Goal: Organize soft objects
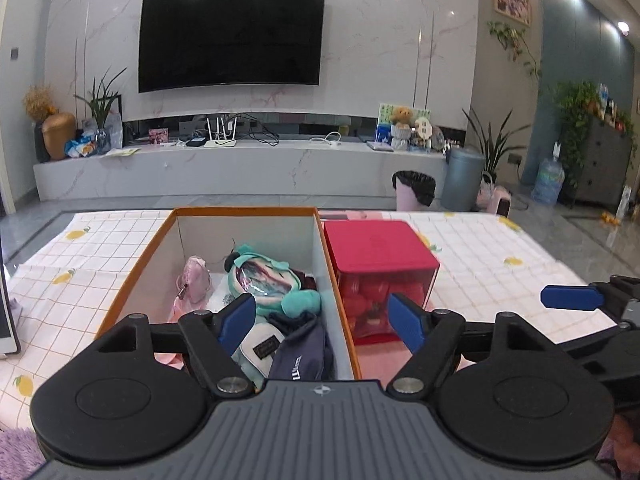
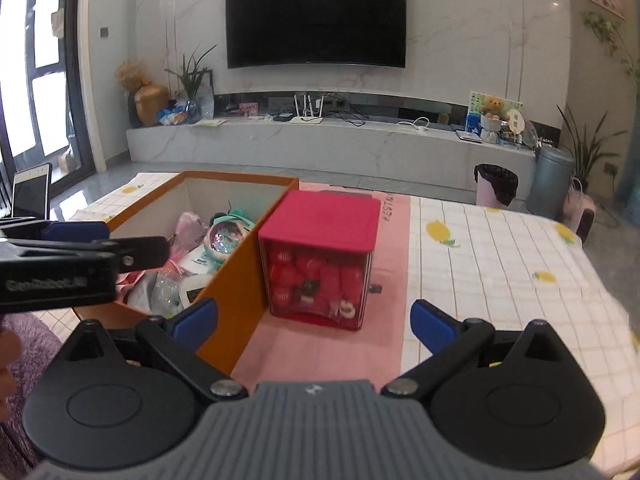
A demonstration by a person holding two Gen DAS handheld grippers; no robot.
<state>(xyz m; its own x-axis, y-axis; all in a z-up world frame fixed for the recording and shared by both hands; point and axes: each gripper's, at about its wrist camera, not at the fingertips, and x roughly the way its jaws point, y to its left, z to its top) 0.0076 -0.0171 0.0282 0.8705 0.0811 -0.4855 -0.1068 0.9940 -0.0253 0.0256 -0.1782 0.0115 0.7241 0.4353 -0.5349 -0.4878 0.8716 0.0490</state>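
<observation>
An orange box (image 1: 240, 211) with white inner walls stands on the table. It holds a pink mini bag (image 1: 196, 280), a teal plush (image 1: 276, 280), a white pouch (image 1: 260, 344) and a navy cloth (image 1: 304, 356). To its right, close alongside, is a red-lidded clear box (image 1: 376, 248) packed with red soft items. My left gripper (image 1: 322, 316) hangs open over the orange box's near end, with nothing between its pads. My right gripper (image 2: 314, 318) is open and holds nothing, in front of the red box (image 2: 320, 224) and the orange box's side wall (image 2: 240, 280). A black finger (image 2: 132, 252) of the left gripper crosses the right wrist view.
A lemon-print checked cloth (image 2: 500, 264) covers the table, with a pink mat (image 2: 320, 360) under the red box. A tablet (image 2: 30, 196) stands at the far left edge. Purple fluffy fabric (image 1: 20, 456) lies near me at the left. Beyond the table are a TV wall and floor bins (image 1: 416, 188).
</observation>
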